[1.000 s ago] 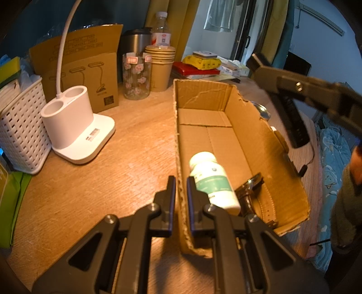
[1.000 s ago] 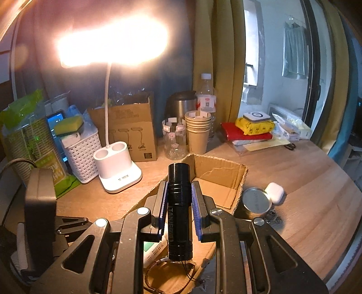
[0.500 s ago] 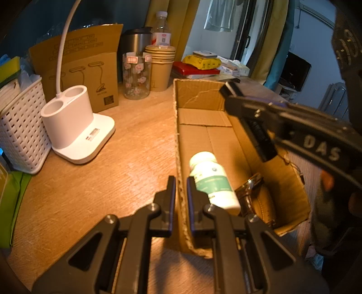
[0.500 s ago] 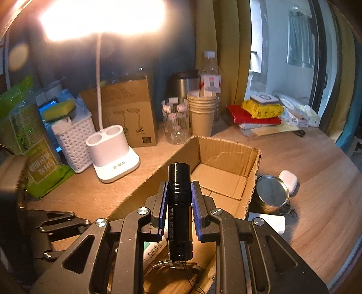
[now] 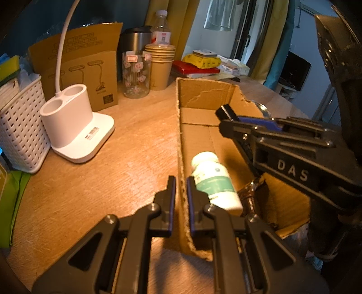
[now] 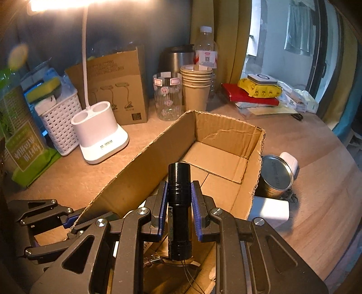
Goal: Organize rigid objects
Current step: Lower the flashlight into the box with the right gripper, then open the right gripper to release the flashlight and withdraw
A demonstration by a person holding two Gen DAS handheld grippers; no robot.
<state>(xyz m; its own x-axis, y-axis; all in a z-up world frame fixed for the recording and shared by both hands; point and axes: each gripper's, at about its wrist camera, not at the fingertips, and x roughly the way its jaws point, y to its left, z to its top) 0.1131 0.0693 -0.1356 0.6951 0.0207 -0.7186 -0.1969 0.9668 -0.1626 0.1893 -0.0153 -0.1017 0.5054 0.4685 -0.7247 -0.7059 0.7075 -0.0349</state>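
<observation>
The right claw (image 6: 179, 203) has come lower, holding the black metal flashlight (image 6: 179, 199) lengthwise above the open brown cardboard box (image 6: 228, 133); the left claw (image 5: 180, 196) pinches the box wall.

Warm yellow light pours from a lamp head (image 6: 61, 4) at the top left of the right wrist view, blown out to a white glare with a soft halo and a pale flare spot (image 6: 18, 56) below it. It colours the wooden bench (image 5: 113, 171) orange and throws a dark shadow inside the cardboard box (image 5: 228, 135). Cool blue daylight enters through the window (image 6: 276, 45) at the far right. Both views bend strongly toward dark, vignetted corners. The near black arms at the bottom are soft and blurred; the middle distance is sharp.
</observation>
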